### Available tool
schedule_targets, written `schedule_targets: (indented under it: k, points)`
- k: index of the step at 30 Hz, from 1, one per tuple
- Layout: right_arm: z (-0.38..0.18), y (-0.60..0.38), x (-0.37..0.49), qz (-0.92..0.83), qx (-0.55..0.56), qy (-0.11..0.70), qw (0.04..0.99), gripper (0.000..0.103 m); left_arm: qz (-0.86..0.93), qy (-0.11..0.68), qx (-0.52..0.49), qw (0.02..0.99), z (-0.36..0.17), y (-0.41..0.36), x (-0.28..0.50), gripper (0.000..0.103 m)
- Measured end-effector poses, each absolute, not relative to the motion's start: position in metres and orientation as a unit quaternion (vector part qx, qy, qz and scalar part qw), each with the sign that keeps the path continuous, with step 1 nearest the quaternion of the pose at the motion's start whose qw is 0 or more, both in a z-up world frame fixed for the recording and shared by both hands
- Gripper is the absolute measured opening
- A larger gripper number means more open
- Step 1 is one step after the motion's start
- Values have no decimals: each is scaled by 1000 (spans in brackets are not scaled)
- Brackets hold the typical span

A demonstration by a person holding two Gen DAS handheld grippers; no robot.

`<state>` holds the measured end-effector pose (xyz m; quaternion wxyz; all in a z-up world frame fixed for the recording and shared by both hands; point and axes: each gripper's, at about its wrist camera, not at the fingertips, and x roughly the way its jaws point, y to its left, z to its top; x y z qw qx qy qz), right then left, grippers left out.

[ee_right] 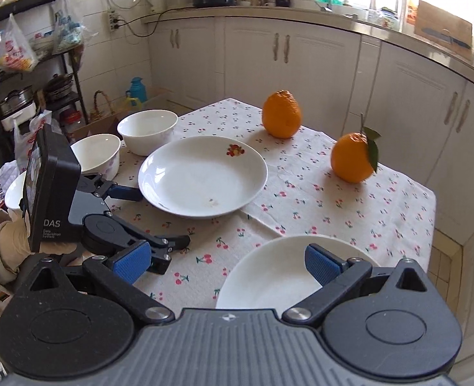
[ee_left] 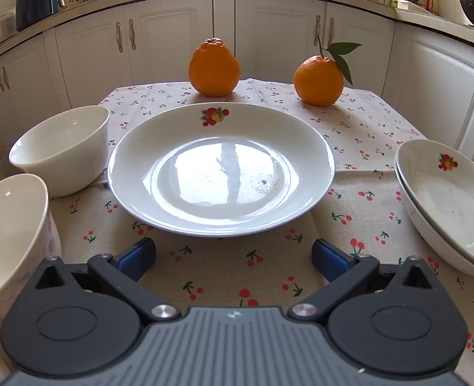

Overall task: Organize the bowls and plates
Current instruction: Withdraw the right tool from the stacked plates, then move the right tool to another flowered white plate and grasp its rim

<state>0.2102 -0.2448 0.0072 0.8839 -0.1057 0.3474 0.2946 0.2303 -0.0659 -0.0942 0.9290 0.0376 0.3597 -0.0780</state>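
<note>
A white plate with a fruit print (ee_left: 220, 173) lies in the middle of the table, just beyond my open, empty left gripper (ee_left: 233, 257). It also shows in the right wrist view (ee_right: 203, 177). Two white bowls (ee_left: 61, 149) (ee_left: 8, 234) stand at its left, seen too from the right wrist (ee_right: 147, 131) (ee_right: 98, 152). Two stacked plates (ee_left: 445, 202) sit at the right. My right gripper (ee_right: 227, 265) is open and empty above their near rim (ee_right: 275, 276). The left gripper (ee_right: 159, 218) shows in the right wrist view.
Two oranges (ee_left: 214, 68) (ee_left: 318, 81) stand at the far side of the cherry-print tablecloth (ee_left: 224, 276). White kitchen cabinets (ee_left: 172, 38) surround the table. A shelf with pots and bags (ee_right: 28, 74) stands at the left.
</note>
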Motion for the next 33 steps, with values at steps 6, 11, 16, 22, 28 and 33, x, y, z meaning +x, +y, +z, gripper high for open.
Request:
schedule_targets:
  k: [6, 11, 16, 22, 28, 33]
  points:
    - [7, -214, 272, 349, -126, 370, 852, 103, -76, 360, 39, 929, -95, -67, 230, 103]
    - [1, -190, 317, 388, -133, 381, 828, 103, -71, 364, 37, 928, -94, -66, 232, 103]
    - [-10, -169, 362, 420, -148, 390, 806, 103, -71, 361, 37, 929, -93, -63, 237, 103]
    - [-32, -155, 413, 442, -130, 416, 784, 103, -73, 358, 38, 930, -94, -62, 243, 102]
    - [-51, -143, 442, 454, -122, 432, 770, 100, -70, 355, 37, 932, -93, -61, 245, 102]
    - [-60, -140, 457, 473, -102, 444, 754, 88, -73, 348, 38, 934, -91, -60, 245, 100]
